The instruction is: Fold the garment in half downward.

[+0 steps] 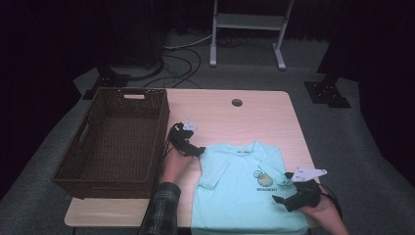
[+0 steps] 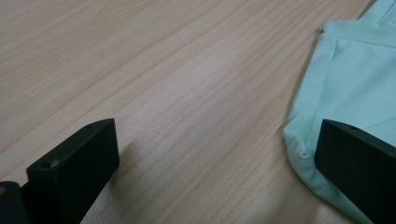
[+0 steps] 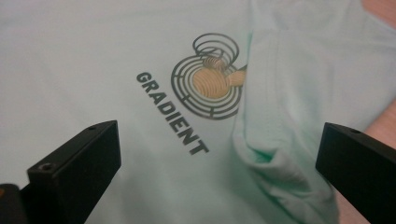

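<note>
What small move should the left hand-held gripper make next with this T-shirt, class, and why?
Probably ease the left hand-held gripper a little further onto the sleeve edge of the mint T-shirt and close. Its jaws stand open, one over bare table, the other at the sleeve's folded hem, so nothing is gripped yet. The right hand-held gripper is also open, above the folded-in right sleeve.

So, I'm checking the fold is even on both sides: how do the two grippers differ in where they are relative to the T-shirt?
The left gripper sits at the T-shirt's sleeve edge, mostly over bare table; the right gripper is over the shirt body, near the printed logo. The left gripper is farther up the table, by the basket; the right gripper is nearer the person's edge. Both have their jaws wide apart, holding nothing.
</note>
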The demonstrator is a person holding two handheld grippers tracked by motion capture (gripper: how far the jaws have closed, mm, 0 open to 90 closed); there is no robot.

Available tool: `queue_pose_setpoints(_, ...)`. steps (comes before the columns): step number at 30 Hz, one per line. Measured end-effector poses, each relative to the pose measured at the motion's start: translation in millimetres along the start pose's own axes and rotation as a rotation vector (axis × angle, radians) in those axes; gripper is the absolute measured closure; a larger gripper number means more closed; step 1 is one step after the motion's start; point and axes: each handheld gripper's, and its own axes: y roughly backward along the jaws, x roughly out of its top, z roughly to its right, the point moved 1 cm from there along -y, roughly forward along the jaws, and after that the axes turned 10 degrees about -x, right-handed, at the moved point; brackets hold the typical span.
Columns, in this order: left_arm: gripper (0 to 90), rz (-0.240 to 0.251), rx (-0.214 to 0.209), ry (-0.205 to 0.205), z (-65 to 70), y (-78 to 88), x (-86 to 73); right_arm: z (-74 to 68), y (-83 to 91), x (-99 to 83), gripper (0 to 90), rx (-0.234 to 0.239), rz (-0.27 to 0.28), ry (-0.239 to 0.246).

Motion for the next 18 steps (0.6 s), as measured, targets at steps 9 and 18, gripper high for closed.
queue_pose_setpoints(9, 0.0, 0.001, 0.001, 0.0, 0.0, 0.0, 0.0, 17.0, -4.4, 12.2, 0.0, -0.02, 0.027, 0.001)
queue_pose_setpoints(18, 0.0, 0.001, 0.0, -0.001, 0.1, 0.0, 0.0, 43.6, -14.3, 17.4, 0.0, -0.037, 0.02, -0.022)
